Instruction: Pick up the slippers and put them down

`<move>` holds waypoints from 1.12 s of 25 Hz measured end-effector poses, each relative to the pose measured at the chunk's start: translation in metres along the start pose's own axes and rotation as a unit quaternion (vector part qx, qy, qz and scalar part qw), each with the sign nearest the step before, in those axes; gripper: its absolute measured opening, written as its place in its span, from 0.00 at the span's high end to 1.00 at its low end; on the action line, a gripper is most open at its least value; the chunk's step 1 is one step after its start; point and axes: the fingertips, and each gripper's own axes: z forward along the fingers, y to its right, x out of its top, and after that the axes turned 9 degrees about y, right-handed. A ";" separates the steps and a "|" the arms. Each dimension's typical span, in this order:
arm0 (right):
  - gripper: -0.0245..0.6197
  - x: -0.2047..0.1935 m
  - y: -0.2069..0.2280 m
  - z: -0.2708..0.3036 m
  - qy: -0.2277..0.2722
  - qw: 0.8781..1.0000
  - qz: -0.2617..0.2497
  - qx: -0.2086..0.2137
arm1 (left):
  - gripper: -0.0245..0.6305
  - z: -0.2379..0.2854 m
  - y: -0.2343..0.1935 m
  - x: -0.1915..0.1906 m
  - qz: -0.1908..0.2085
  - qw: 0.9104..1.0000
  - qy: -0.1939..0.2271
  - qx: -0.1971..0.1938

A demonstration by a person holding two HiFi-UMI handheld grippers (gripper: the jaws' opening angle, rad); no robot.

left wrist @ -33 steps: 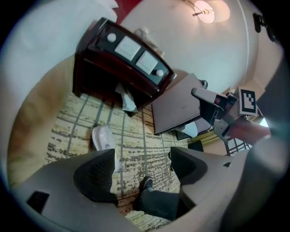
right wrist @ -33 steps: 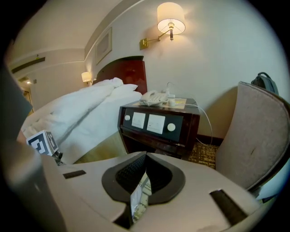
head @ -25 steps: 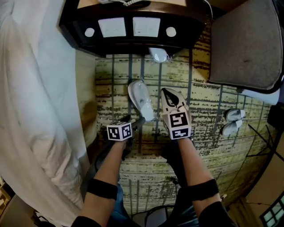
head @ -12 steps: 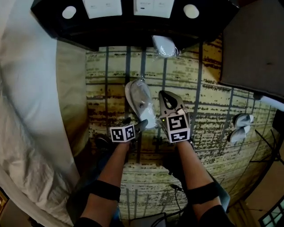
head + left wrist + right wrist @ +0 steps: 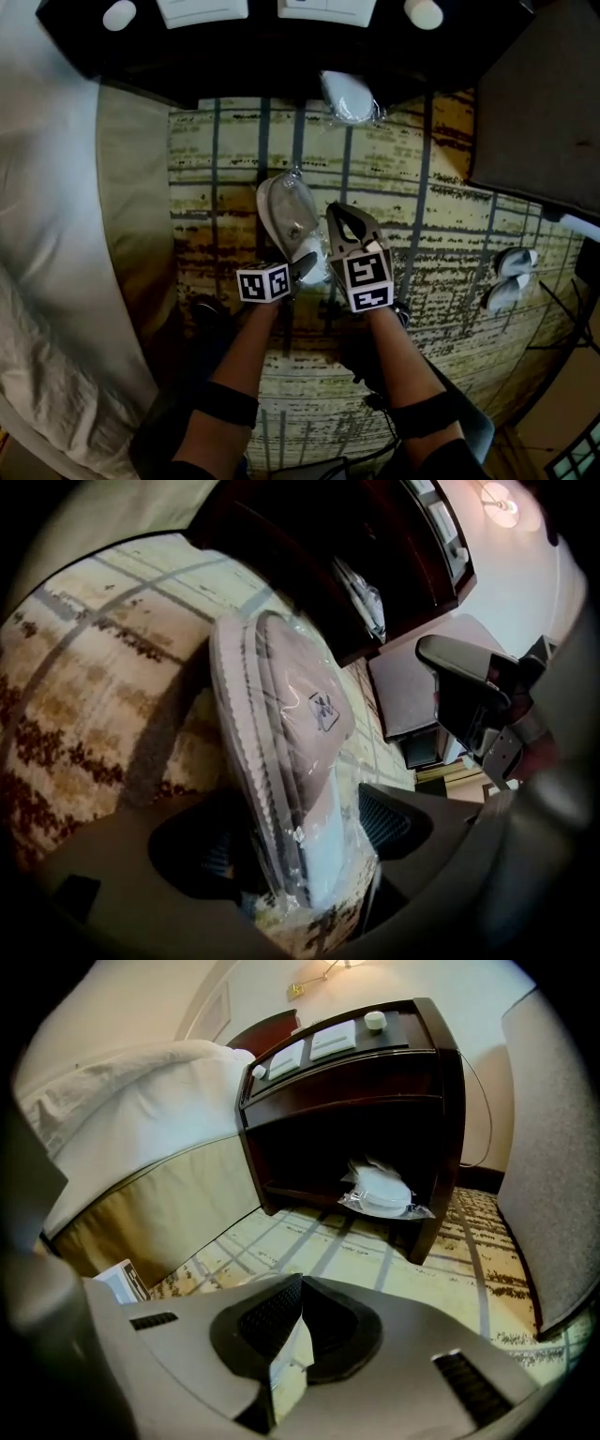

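A pair of white slippers in clear plastic wrap [image 5: 289,208] [image 5: 286,724] stands on its edge over the patterned carpet. My left gripper [image 5: 302,268] [image 5: 292,844] is shut on the pack's near end. Its jaws have just been closing, and the pack is between the pads. Just to the right, my right gripper [image 5: 336,214] [image 5: 298,1284] is shut, its tip beside the pack, and I make out nothing in it. A second wrapped pack [image 5: 349,97] [image 5: 380,1191] lies under the nightstand.
The dark nightstand [image 5: 281,47] [image 5: 347,1101] is straight ahead. The bed with its beige skirt [image 5: 66,234] [image 5: 150,1204] runs along the left. A grey chair [image 5: 539,103] is at the right, with a pair of white slippers [image 5: 506,277] on the carpet below it.
Both grippers have come down toward the carpet, and the wrapped slippers came down with the left one. The nightstand has slid toward the top edge of the head view.
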 end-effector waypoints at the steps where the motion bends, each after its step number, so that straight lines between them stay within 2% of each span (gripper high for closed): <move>1: 0.95 -0.001 0.000 0.001 0.000 1.000 0.000 0.001 | 0.39 0.002 0.002 0.002 0.004 1.000 0.002 -0.005; 3: 0.96 -0.001 0.002 0.001 -0.001 1.000 0.000 0.002 | 0.60 0.004 0.006 0.007 -0.004 1.000 0.014 -0.022; 4: 0.96 -0.002 0.003 0.002 -0.001 1.000 0.001 0.001 | 0.66 0.004 0.007 0.011 -0.012 0.999 0.021 -0.033; 6: 0.96 -0.003 0.005 0.003 -0.002 1.000 0.001 0.001 | 0.71 0.001 0.007 0.016 -0.019 0.998 0.032 -0.047; 11: 0.96 -0.005 0.008 0.003 -0.003 1.000 0.004 -0.003 | 0.74 -0.016 0.007 0.026 -0.015 0.997 0.036 -0.073; 18: 0.96 0.004 0.004 0.001 0.006 1.000 0.012 -0.012 | 0.75 -0.047 0.039 0.073 0.019 0.987 0.050 -0.151; 22: 0.96 0.020 0.002 -0.004 0.017 1.000 0.010 -0.020 | 0.75 -0.061 0.055 0.112 0.016 0.982 0.064 -0.177; 28: 0.96 0.055 0.005 0.000 0.045 0.999 0.008 -0.028 | 0.75 -0.068 0.069 0.192 0.028 0.978 0.100 -0.181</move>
